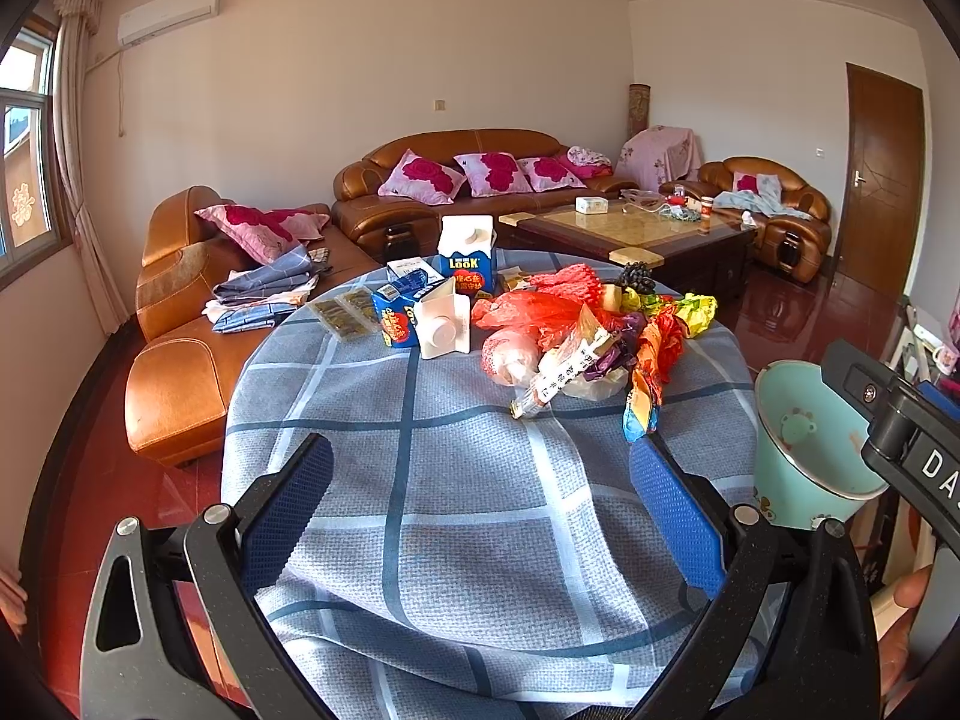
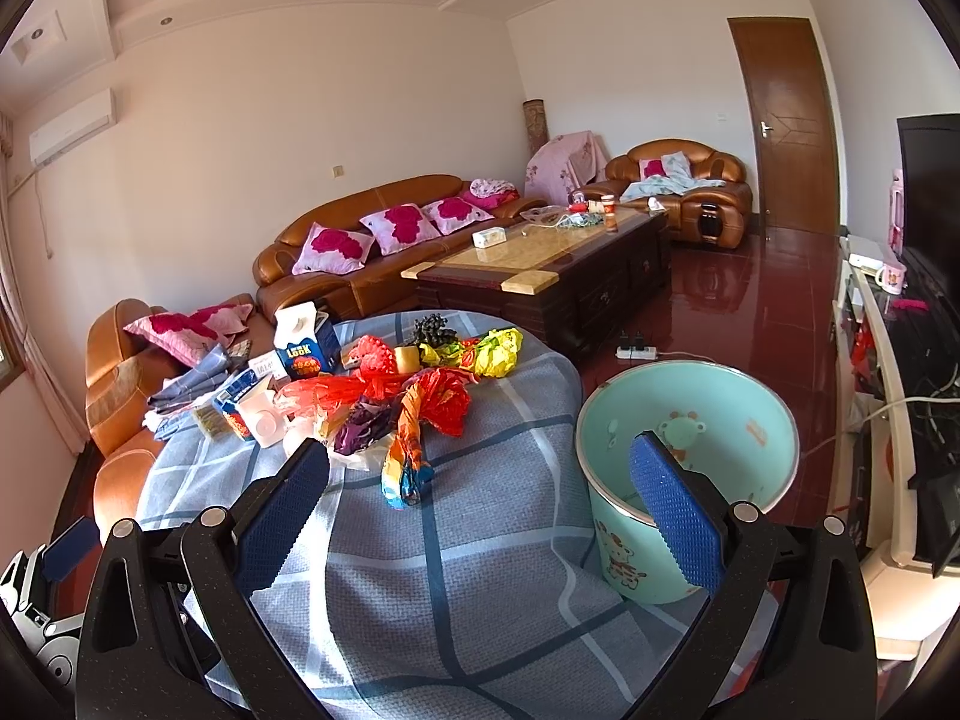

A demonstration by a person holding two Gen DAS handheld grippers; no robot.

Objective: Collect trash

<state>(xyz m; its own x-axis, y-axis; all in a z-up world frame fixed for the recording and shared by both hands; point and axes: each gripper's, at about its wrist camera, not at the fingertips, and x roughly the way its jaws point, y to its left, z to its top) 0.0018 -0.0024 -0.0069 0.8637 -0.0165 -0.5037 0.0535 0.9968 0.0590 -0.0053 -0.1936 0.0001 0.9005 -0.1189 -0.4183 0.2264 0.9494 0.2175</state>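
A pile of trash lies on the far half of a round table with a blue checked cloth (image 1: 456, 480): red plastic bags (image 1: 528, 312), a twisted orange wrapper (image 1: 651, 372), a yellow wrapper (image 1: 699, 309), two blue-and-white cartons (image 1: 467, 255) and a white lid (image 1: 443, 327). A mint-green bin (image 2: 684, 444) stands right of the table. My left gripper (image 1: 480, 480) hangs open over the bare near cloth, short of the pile. My right gripper (image 2: 480, 480) is open too, with its right finger (image 2: 672, 504) in front of the bin. Nothing is held.
Brown leather sofas (image 1: 474, 180) with pink cushions stand behind the table, and folded cloths (image 1: 264, 294) lie on the left one. A dark coffee table (image 2: 540, 276) stands further back. A power strip (image 2: 636, 353) lies on the red floor; a TV stand (image 2: 882, 372) lines the right wall.
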